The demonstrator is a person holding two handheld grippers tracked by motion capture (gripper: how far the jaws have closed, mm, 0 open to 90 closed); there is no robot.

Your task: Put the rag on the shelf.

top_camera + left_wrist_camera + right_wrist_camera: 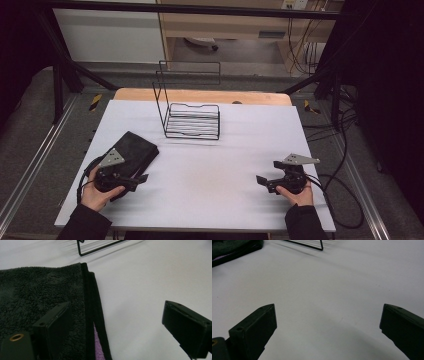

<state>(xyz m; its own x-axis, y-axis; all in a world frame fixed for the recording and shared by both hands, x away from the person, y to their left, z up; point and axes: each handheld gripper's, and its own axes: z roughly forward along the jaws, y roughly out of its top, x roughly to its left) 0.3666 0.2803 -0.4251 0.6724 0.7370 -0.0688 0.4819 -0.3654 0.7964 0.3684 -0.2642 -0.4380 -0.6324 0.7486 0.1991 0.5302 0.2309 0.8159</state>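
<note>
near the tabletop's left edge, a folded dark towel [131, 151] lies flat, soft and light, likely to sag if lifted. my left gripper [141, 179] hovers spread wide over its bound edge, where i'd pinch all layers; my right gripper [262, 180], also agape, holds nothing.

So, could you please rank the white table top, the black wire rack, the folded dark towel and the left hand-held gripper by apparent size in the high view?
1. White table top.
2. Black wire rack.
3. Folded dark towel, partly covered by the gripper, so the margin is unsure.
4. Left hand-held gripper.
</note>
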